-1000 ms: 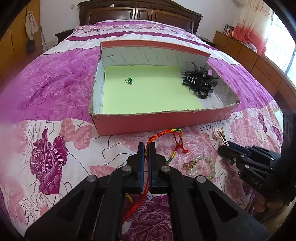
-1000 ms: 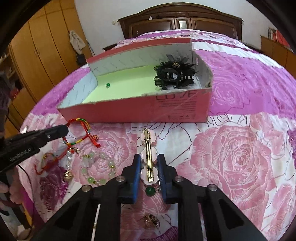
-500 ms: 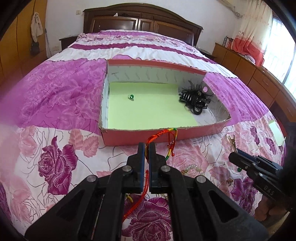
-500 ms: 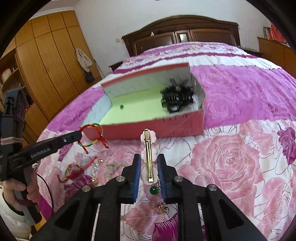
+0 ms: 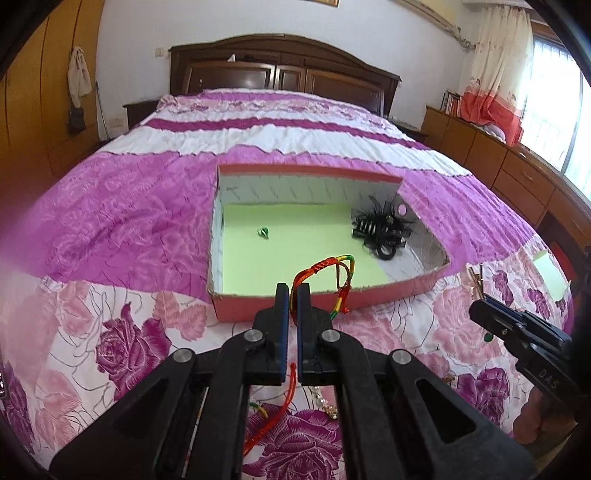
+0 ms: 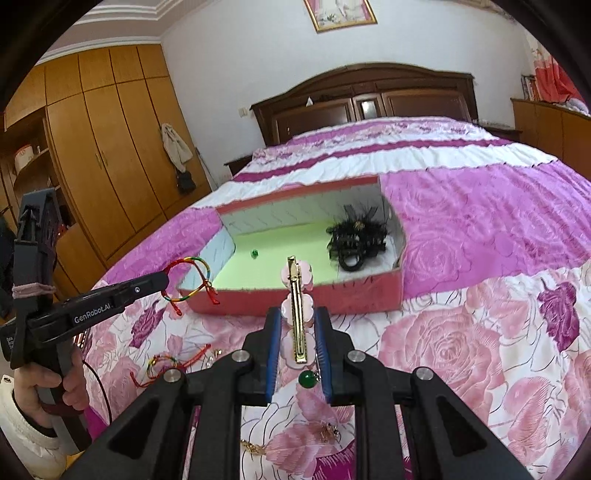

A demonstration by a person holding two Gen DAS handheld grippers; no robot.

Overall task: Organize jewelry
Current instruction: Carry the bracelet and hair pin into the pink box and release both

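We hold the braided bracelet [image 5: 325,275] clamped in our left gripper [image 5: 292,295] and the flower hair clip [image 6: 296,306] in our right gripper [image 6: 296,325]; the bracelet's dangling loop could snag the near wall of the pink box [image 5: 388,295].

Bedroom around my work area

I see a bed [image 5: 122,221] under a pink and purple rose-print bedspread, with a dark wooden headboard [image 5: 284,70] at its far end. Tall wooden wardrobes [image 6: 110,147] line one wall, a bag [image 6: 184,181] hanging beside them. A low wooden dresser [image 5: 517,173] stands under a curtained window [image 5: 495,66], and a framed picture [image 6: 340,13] hangs above the headboard.
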